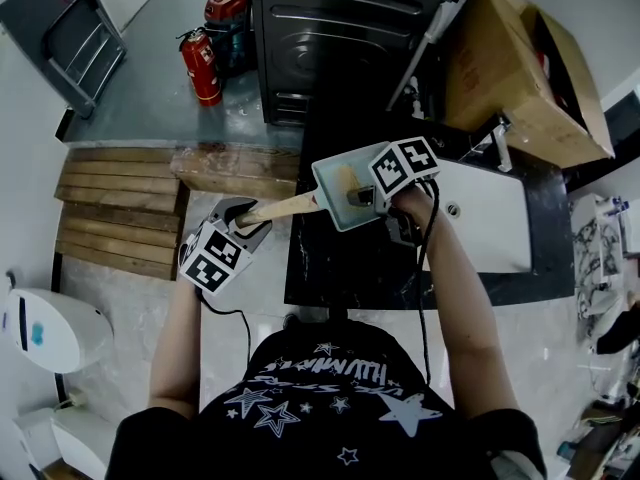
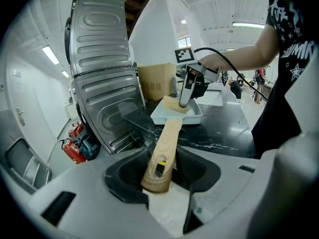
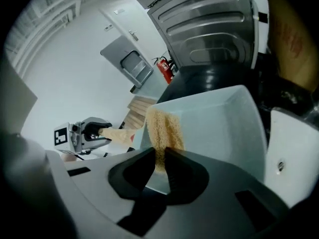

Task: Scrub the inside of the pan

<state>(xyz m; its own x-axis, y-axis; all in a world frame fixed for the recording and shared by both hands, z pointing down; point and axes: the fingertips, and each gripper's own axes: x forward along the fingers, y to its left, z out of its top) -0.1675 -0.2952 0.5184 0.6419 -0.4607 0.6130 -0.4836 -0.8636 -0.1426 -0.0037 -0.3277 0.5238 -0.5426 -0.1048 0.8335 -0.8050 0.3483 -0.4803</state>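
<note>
A dark marbled surface fills the middle of the head view, with a ribbed metal appliance at 12 o'clock and a cardboard box at 2 o'clock. The pale square pan sits over the surface's left edge, just above centre, and its wooden handle points toward 8 o'clock. The left tongs clamp the handle's end, their jaws part-spread around the wood. The right tongs, at the pan's 3 o'clock side, pinch a tan scrubbing sponge in a narrow grip. The sponge's free end lies inside the pan.
</note>
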